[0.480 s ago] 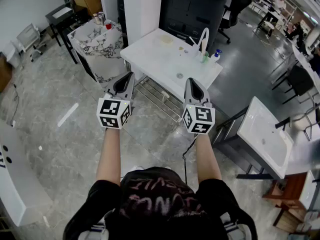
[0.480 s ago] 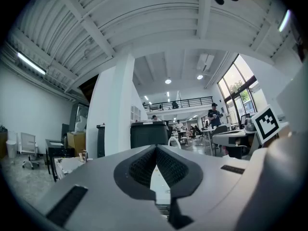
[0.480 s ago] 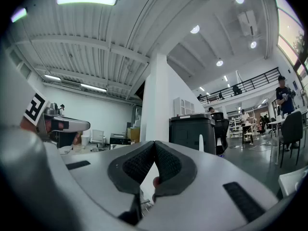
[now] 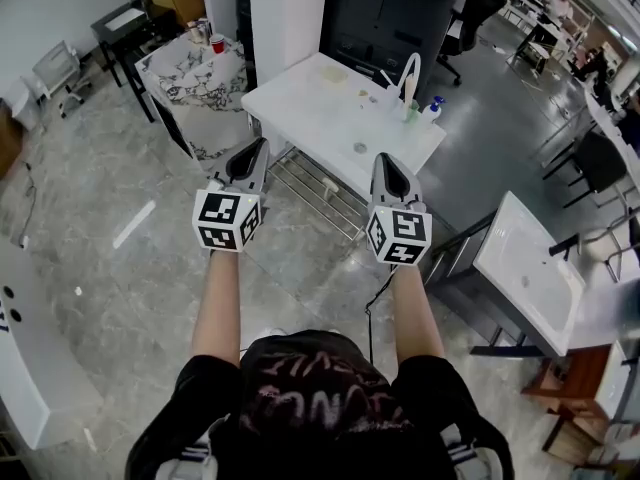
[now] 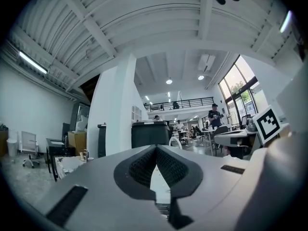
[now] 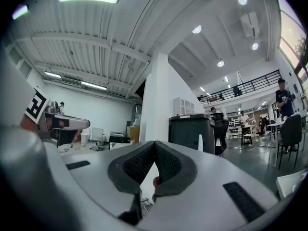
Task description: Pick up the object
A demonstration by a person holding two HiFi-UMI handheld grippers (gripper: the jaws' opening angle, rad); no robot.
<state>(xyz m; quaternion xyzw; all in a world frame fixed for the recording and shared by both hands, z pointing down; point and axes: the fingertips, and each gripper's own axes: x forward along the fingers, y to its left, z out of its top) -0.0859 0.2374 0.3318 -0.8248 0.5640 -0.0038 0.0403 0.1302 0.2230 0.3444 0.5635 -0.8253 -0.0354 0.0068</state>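
A white table [image 4: 300, 103] stands ahead of me in the head view. On it lie a small grey round object [image 4: 360, 149], a green bottle [image 4: 411, 114], a blue-capped bottle [image 4: 432, 109] and a white curved faucet-like piece [image 4: 408, 74]. My left gripper [image 4: 262, 144] hovers short of the table's near edge, jaws shut on nothing. My right gripper [image 4: 381, 159] is level beside it, also shut and empty. In the left gripper view the left gripper [image 5: 156, 147] shows its pads meeting at the tip. In the right gripper view the right gripper [image 6: 154, 142] looks the same.
A wire rack [image 4: 320, 193] sits under the table. At the back left a marble-patterned table [image 4: 195, 83] carries a red cup [image 4: 217, 43]. A black cabinet [image 4: 390, 18] and white pillar [image 4: 285, 13] stand behind. White sink basins [image 4: 530, 263] are on the right.
Both grippers have edged slightly forward toward the table. Their jaws remain shut.
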